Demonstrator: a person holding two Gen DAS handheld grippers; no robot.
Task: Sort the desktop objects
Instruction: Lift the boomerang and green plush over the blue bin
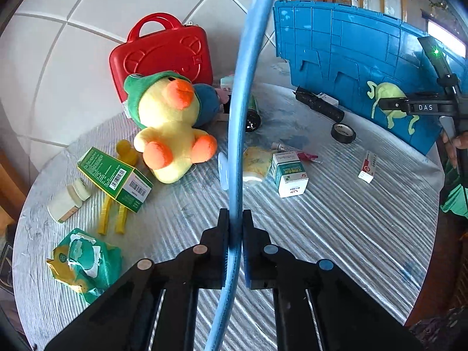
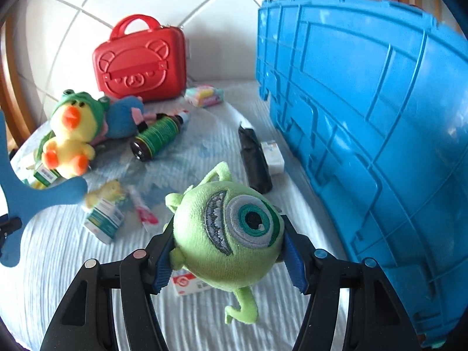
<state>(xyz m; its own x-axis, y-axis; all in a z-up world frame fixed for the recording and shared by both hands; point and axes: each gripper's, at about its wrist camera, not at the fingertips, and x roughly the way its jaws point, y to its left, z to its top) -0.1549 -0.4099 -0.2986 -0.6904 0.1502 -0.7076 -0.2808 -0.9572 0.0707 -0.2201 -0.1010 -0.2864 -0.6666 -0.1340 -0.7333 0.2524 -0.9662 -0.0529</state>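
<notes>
My left gripper (image 1: pixel 235 222) is shut on a thin blue boomerang-shaped toy (image 1: pixel 238 111) seen edge-on; it also shows in the right wrist view (image 2: pixel 17 193) at the left. My right gripper (image 2: pixel 231 242) is shut on a green one-eyed plush ball (image 2: pixel 228 231), held above the table beside the blue crate (image 2: pixel 380 117). In the left wrist view the right gripper (image 1: pixel 392 105) holds the plush (image 1: pixel 386 96) in front of the crate (image 1: pixel 351 46).
On the round white table (image 1: pixel 336 234) lie a yellow duck plush (image 1: pixel 169 128), a red case (image 1: pixel 163 52), a green box (image 1: pixel 114 175), a white pill bottle (image 1: pixel 68 199), a tissue pack (image 1: pixel 84 263), a medicine box (image 1: pixel 289 172), a tape roll (image 1: pixel 342 132), a dark bottle (image 2: pixel 159 137) and a black pouch (image 2: pixel 254 158).
</notes>
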